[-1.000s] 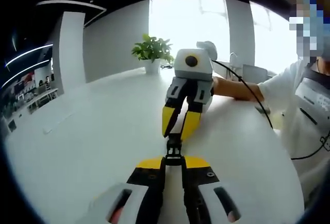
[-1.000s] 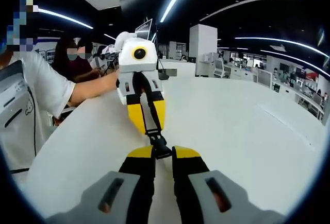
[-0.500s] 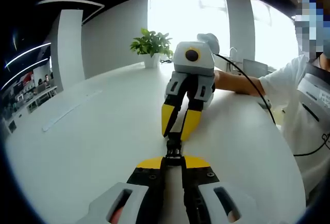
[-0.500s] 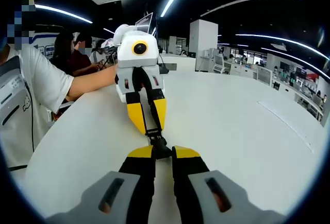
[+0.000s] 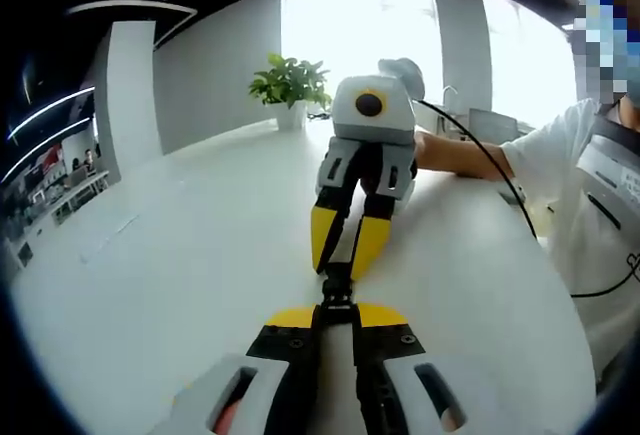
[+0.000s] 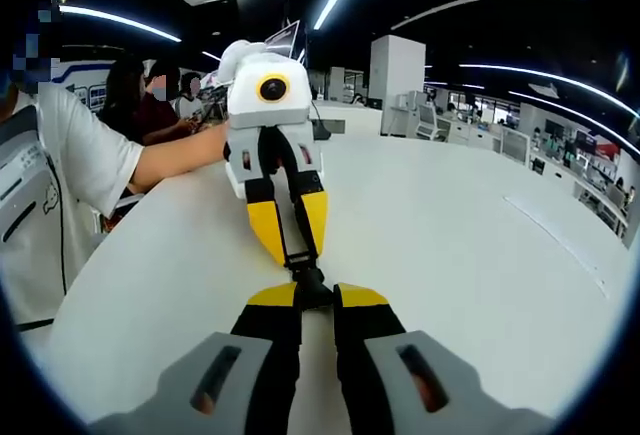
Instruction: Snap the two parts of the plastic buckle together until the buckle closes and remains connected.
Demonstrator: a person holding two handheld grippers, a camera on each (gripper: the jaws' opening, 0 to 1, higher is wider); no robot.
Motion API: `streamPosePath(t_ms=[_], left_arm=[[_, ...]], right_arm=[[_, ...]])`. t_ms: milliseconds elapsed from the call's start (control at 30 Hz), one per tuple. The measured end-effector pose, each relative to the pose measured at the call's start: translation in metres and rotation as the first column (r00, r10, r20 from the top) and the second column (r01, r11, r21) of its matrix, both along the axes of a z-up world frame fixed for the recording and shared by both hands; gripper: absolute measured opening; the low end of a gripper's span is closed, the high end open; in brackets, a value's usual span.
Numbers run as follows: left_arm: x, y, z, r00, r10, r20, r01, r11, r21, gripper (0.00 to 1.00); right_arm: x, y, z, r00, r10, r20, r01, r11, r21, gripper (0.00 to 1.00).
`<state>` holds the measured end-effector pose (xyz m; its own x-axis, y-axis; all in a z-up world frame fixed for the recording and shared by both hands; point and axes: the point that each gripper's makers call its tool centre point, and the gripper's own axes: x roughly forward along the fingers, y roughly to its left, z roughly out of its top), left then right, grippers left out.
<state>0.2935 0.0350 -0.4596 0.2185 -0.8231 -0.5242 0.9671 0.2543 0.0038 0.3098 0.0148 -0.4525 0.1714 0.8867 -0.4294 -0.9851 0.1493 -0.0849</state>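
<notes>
Over the white bench (image 5: 150, 285), the left gripper (image 5: 337, 317) and right gripper (image 6: 317, 296) face each other nose to nose. Each has its jaws pinched tight on one end of the black plastic buckle (image 5: 337, 288), held between them just above the bench.

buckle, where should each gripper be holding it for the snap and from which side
Grip each half of the buckle by its outer end, one gripper from each end along its length, probably as they are now: the left gripper and the right gripper face each other, jaws shut on opposite ends above the white table. That likely leaves the middle joint free to close.
</notes>
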Motion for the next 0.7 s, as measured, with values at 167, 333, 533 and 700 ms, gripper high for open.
streamPosePath(t_ms=[167, 333, 533, 700], left_arm=[[0.001, 0.001, 0.001, 1.0, -0.016, 0.008, 0.016, 1.0, 0.007, 0.08], [0.009, -0.016, 0.012, 0.995, -0.045, 0.089, 0.048, 0.998, -0.035, 0.0], [0.006, 0.0, 0.003, 0.998, -0.021, 0.058, 0.022, 1.0, -0.003, 0.0], [0.009, 0.001, 0.015, 0.999, 0.005, 0.034, -0.002, 0.997, -0.077, 0.0]], right_arm=[[-0.002, 0.001, 0.0, 1.0, 0.015, 0.006, -0.015, 1.0, -0.007, 0.12], [-0.027, 0.019, -0.005, 0.992, 0.128, -0.005, -0.128, 0.99, -0.051, 0.12], [-0.014, 0.015, -0.005, 0.994, 0.101, -0.034, -0.101, 0.995, -0.003, 0.12], [-0.011, 0.014, -0.002, 0.996, 0.084, -0.019, -0.084, 0.996, -0.005, 0.12]])
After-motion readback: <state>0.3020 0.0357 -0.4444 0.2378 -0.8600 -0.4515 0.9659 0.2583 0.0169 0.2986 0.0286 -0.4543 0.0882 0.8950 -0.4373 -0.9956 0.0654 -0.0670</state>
